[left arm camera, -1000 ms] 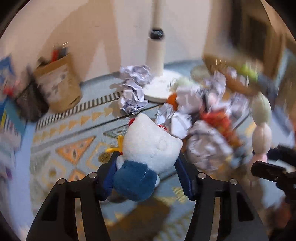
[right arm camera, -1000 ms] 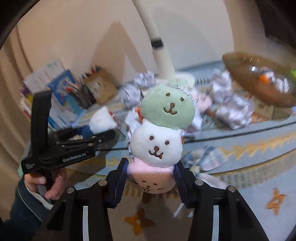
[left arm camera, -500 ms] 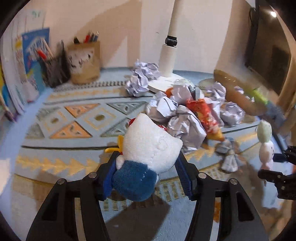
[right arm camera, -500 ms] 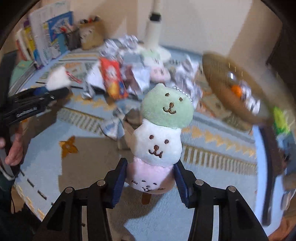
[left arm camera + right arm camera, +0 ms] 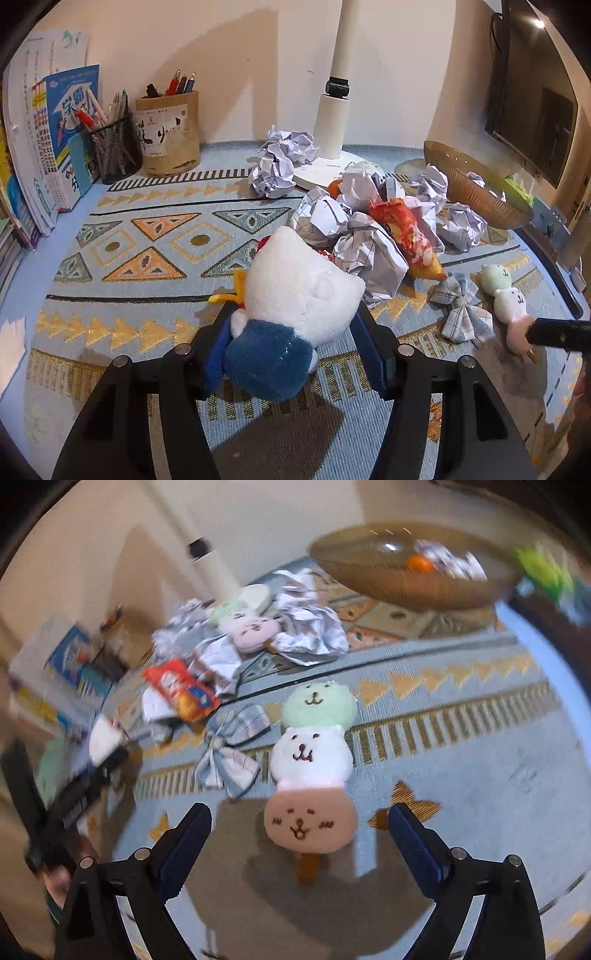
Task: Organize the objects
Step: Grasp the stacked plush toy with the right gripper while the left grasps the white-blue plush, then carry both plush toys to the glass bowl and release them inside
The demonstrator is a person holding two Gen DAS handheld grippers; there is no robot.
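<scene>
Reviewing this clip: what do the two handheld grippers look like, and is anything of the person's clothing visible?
Both the left gripper and the right gripper have black curved plastic frames with round silver bolt heads, and blue pads lining the jaws. Seen from the right wrist view, the left gripper's body carries small white lettering, too blurred to read. No cables show; clothing is too dark and blurred to tell.
</scene>
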